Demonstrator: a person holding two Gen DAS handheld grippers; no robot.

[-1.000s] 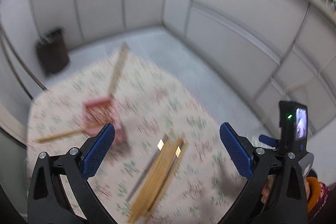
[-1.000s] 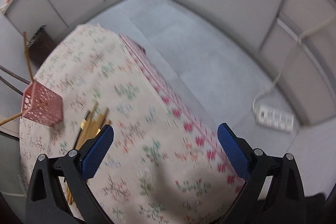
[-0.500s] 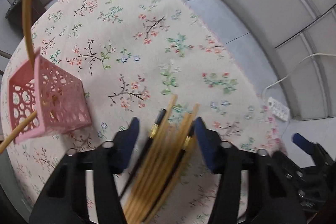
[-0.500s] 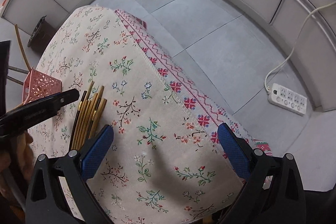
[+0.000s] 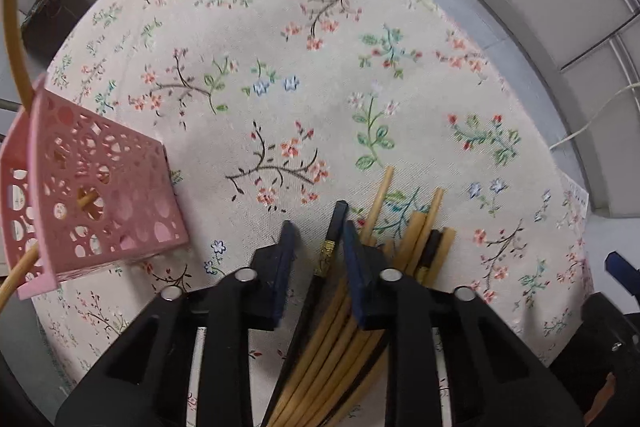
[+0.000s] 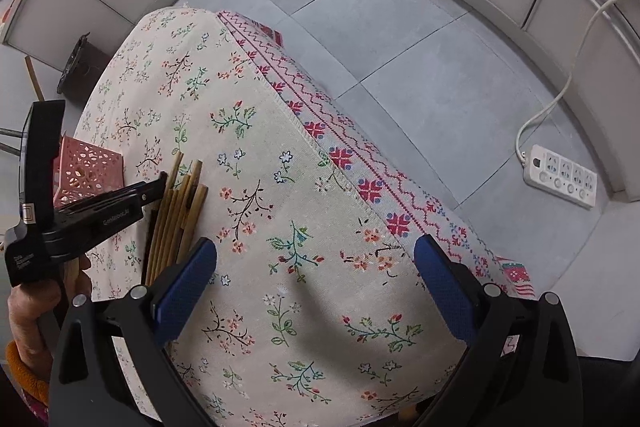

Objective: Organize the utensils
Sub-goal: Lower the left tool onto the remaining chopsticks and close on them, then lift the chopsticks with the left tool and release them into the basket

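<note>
A bundle of bamboo chopsticks (image 5: 416,227) lies on the floral tablecloth (image 5: 280,67), with a black chopstick (image 5: 338,213) at its left edge. My left gripper (image 5: 318,231) points straight down over that edge. Its jaws are closing with the black chopstick between them; it lies against the right pad and the left pad stands clear of it. A pink perforated basket (image 5: 100,195) to the left holds two bamboo chopsticks (image 5: 10,27). My right gripper (image 6: 316,263) hovers open and empty over the cloth, right of the bundle (image 6: 180,203) and the left gripper (image 6: 160,185).
The table's edge with a red embroidered border (image 6: 340,155) runs close on the right, with grey floor beyond. A white power strip (image 6: 564,175) lies on the floor. A dark bin (image 6: 80,67) stands past the table. A hand (image 6: 28,315) grips the left tool.
The left gripper came down onto the bundle's left edge and its jaws narrowed from wide to a small gap around the black chopstick. The right gripper tilted a little further down.
</note>
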